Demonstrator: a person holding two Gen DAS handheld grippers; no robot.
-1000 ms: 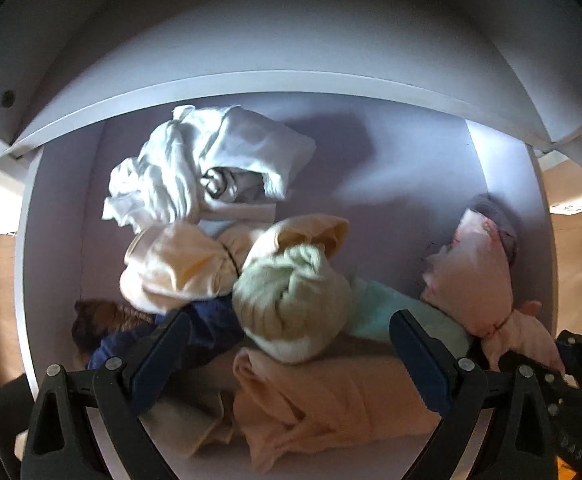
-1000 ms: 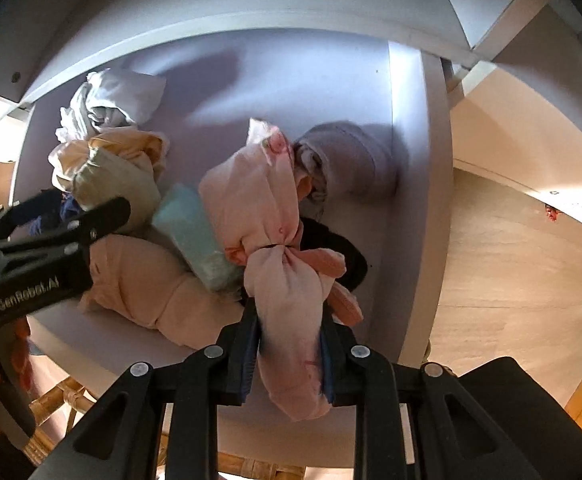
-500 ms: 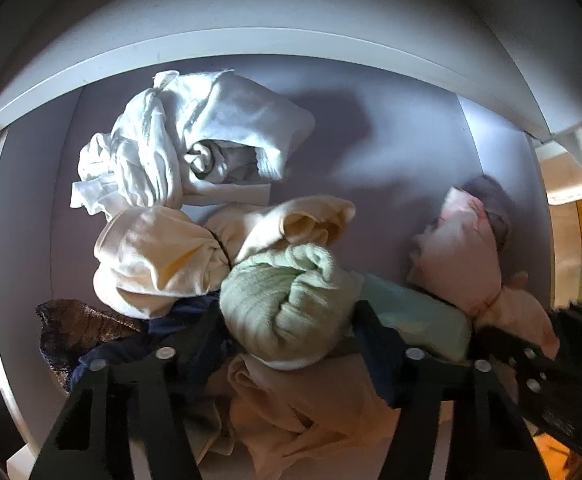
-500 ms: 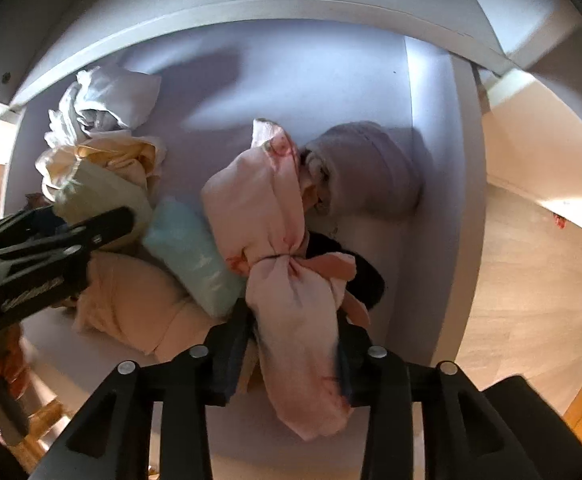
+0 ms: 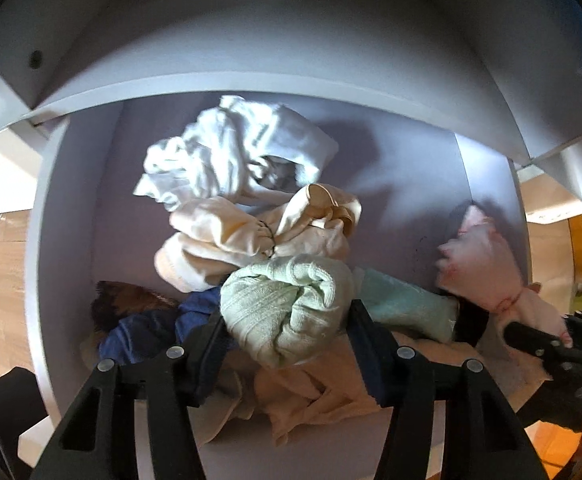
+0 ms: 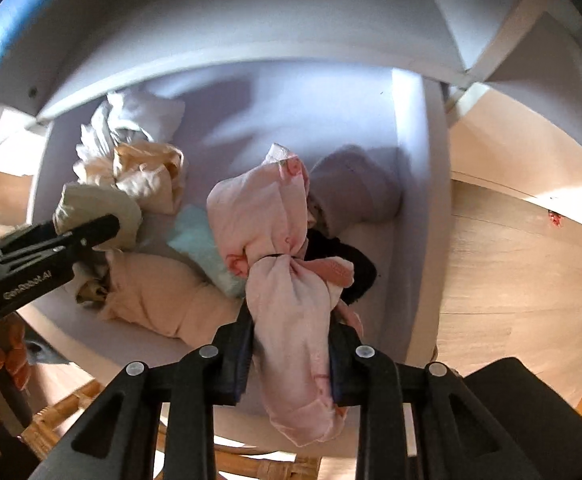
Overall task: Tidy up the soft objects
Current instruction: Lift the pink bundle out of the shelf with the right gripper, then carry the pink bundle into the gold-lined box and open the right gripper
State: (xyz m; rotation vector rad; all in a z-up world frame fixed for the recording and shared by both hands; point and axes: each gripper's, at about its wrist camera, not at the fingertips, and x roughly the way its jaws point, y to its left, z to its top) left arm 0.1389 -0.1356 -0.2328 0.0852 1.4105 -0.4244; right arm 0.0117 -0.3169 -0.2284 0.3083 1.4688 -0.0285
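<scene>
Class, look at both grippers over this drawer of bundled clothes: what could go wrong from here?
1. The right gripper pinches only the pink bundle's lower half; it may slip free.
2. The left gripper's jaws are closing on the green bundle, which touches the cream bundle; that could drag along.

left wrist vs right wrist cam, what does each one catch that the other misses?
Left wrist only: the navy cloth and a dark brown patterned piece at the pile's left edge, and the left gripper with its jaws closing around the green rolled bundle.

Right wrist only: the grey rolled bundle against the bin wall, a black item beneath the pink bundle, and the right gripper shut on that pink bundle.

Both: white cloth, cream knotted bundle, mint cloth, peach cloth, the pale bin.
</scene>
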